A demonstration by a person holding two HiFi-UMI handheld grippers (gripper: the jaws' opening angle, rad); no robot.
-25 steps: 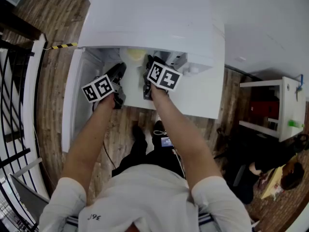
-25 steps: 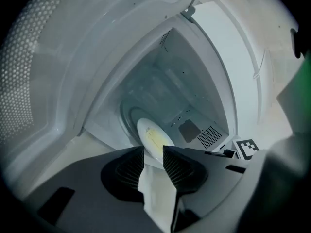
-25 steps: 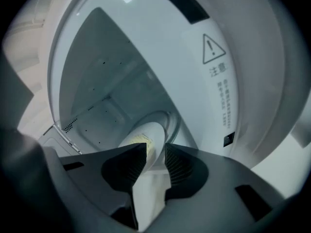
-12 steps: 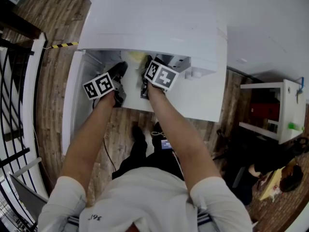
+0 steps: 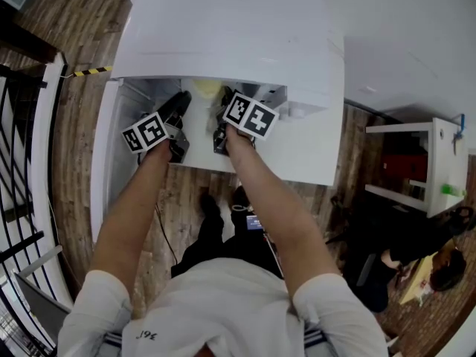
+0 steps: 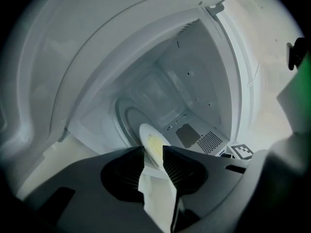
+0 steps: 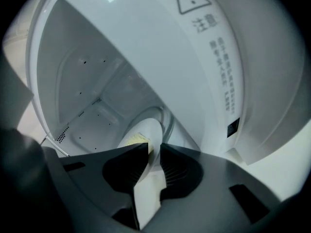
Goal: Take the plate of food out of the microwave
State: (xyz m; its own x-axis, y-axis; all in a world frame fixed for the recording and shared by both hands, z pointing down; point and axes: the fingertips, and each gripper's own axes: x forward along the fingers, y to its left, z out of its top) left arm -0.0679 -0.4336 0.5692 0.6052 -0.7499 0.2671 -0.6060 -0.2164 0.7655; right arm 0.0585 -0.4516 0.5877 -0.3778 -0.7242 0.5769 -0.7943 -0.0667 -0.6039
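White plate [image 6: 150,137], likely stiff, slick and breakable, is being pinched at its rim by the left gripper [image 6: 154,148] and by the right gripper [image 7: 154,145], whose jaws have just been closing.

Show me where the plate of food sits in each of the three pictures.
Head view: plate upper centre, a yellowish patch in the microwave's mouth.
Left gripper view: plate low centre.
Right gripper view: plate low, just left of centre.
Shared landmark: the microwave's white cavity.

indoor room: microwave [image 5: 230,36], wood floor [image 5: 71,162], shelf [image 5: 439,162]
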